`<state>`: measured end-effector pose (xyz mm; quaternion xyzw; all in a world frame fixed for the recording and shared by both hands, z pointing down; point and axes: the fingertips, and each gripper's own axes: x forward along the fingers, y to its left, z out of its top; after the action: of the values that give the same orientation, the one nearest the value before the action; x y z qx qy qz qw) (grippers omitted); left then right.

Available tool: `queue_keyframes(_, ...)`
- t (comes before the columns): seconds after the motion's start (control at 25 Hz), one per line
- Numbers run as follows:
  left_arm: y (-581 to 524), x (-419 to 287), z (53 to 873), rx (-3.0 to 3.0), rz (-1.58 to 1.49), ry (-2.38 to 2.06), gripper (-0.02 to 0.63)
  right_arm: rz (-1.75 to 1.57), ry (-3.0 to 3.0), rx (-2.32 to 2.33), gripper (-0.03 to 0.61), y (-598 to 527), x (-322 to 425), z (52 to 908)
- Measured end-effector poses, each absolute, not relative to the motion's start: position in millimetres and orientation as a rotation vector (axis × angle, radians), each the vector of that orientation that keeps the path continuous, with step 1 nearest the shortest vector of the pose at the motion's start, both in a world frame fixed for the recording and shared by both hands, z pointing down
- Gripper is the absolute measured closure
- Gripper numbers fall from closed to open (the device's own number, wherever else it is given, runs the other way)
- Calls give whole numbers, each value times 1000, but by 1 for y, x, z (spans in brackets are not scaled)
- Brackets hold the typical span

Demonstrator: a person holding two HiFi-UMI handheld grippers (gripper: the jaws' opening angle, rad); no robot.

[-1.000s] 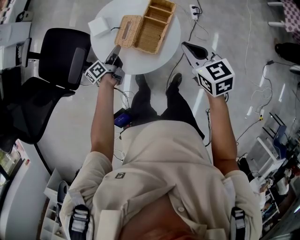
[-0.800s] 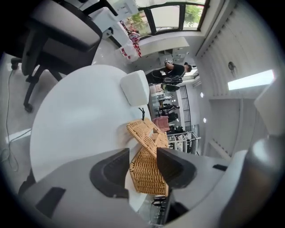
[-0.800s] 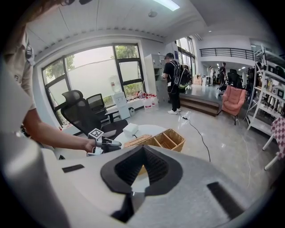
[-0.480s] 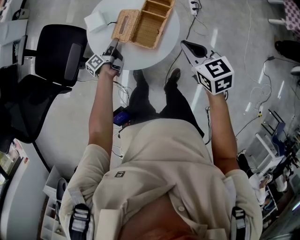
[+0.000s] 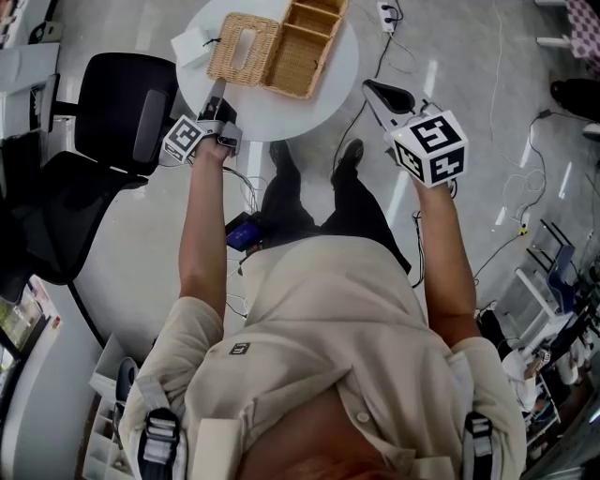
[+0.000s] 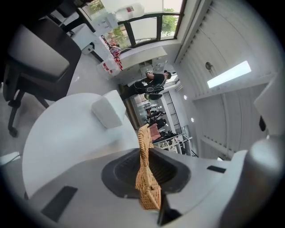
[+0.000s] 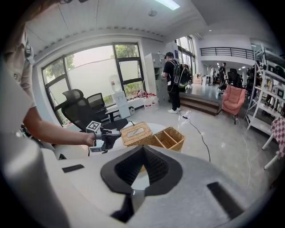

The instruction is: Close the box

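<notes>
A wicker box (image 5: 305,47) with inner compartments stands open on the round white table (image 5: 281,112). Its hinged wicker lid (image 5: 244,49), which has an oval slot, hangs out to the left. My left gripper (image 5: 217,94) reaches level onto the lid's outer edge; its jaws have just been closing. In the left gripper view the lid's rim (image 6: 144,178) stands pinched between them at the left gripper (image 6: 147,171). The right gripper view shows the lid (image 7: 136,132) lifted off the table beside the box (image 7: 169,139). My right gripper (image 5: 375,92) hovers right of the table, shut and empty.
A white block (image 5: 192,45) with a cable lies on the table left of the lid. A black office chair (image 5: 112,103) stands left of the table. Cables and a power strip (image 5: 386,17) lie on the floor beyond the table.
The left gripper's jaws stood apart in front of the lid; now they are closed on its rim. The lid's outer edge has come up off the table. The right gripper has kept still.
</notes>
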<state>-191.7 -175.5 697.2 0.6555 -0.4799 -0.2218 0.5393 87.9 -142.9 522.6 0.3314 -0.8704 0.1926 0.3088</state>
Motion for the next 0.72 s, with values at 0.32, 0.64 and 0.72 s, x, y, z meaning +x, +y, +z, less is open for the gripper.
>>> queue_keyframes(0.32,-172,-176,658,1733,-464,-1128,560,499,-2305,884,584,-142,88,512)
queue_keyframes(0.64,-169,-158,628,1968,-240,-1178,560,497,-2302,899,584,-141,93,507)
queue_keyframes(0.72,-166,-150,623,2018,-180,-1170,558,499,-2303,896,584,-139,93,507)
